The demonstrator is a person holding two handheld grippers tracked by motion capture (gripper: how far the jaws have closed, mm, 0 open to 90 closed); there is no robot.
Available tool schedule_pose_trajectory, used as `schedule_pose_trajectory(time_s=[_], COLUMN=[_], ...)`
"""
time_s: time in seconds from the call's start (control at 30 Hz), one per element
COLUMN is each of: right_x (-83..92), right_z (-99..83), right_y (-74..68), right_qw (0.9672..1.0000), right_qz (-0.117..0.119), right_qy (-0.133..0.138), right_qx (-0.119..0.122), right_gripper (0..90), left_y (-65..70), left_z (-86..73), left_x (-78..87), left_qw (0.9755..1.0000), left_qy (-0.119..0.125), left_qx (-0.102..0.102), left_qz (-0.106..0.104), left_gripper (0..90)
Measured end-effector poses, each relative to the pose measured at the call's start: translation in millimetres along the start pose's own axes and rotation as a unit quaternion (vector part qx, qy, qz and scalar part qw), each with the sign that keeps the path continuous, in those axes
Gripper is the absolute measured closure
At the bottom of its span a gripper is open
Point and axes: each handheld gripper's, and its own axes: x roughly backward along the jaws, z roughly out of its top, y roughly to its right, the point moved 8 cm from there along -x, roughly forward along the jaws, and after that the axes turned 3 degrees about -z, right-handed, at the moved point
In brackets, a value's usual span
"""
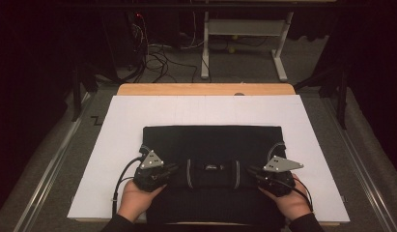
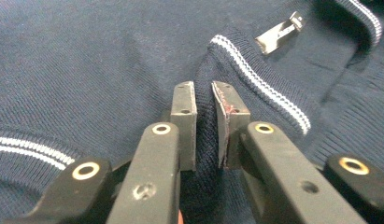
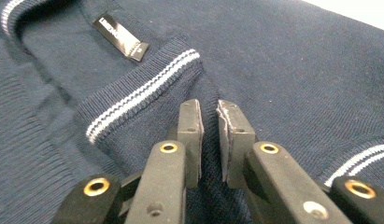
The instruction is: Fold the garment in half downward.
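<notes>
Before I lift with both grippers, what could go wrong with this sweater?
1. Each gripper, left gripper and right gripper, pinches only a thin ridge of the sweater beside its striped collar, so the knit may slip out.
2. Uneven lifting could stretch the collar or undo the fold.
3. The worn pad on one of the fingers might snag the knit.

black claws, brass screws, dark sleeves
</notes>
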Motion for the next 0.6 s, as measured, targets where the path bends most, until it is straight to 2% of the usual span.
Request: schedule_pose_trajectory(time_s=[0.13, 0.3, 0.4, 0.6], right_x=[7.7, 20.0, 27.4, 36.0], right_z=[-0.7, -2.9, -4.5, -11.5], right_y=[-5.2, -11.1, -13.7, -21.9], right_qw=[0.9999, 0.9996, 0.9994, 0.9992], right_qz=[0.005, 0.009, 0.015, 0.027], right_qy=[0.010, 0.020, 0.028, 0.029], right_qx=[0.007, 0.018, 0.013, 0.009], right_gripper=[81.0, 80.9, 80.9, 80.8], left_y=[6.1, 16.0, 22.0, 31.4], left_z=[-4.3, -8.6, -10.2, -22.2], left_x=[6.7, 12.4, 16.8, 21.5], left_qw=[0.9999, 0.9998, 0.9997, 0.9995], left_qy=[0.001, 0.002, 0.008, -0.001], left_qx=[-0.010, -0.012, -0.015, -0.019], left_qz=[-0.003, -0.013, -0.018, -0.024], left_gripper=[75.8, 75.6, 75.5, 75.4])
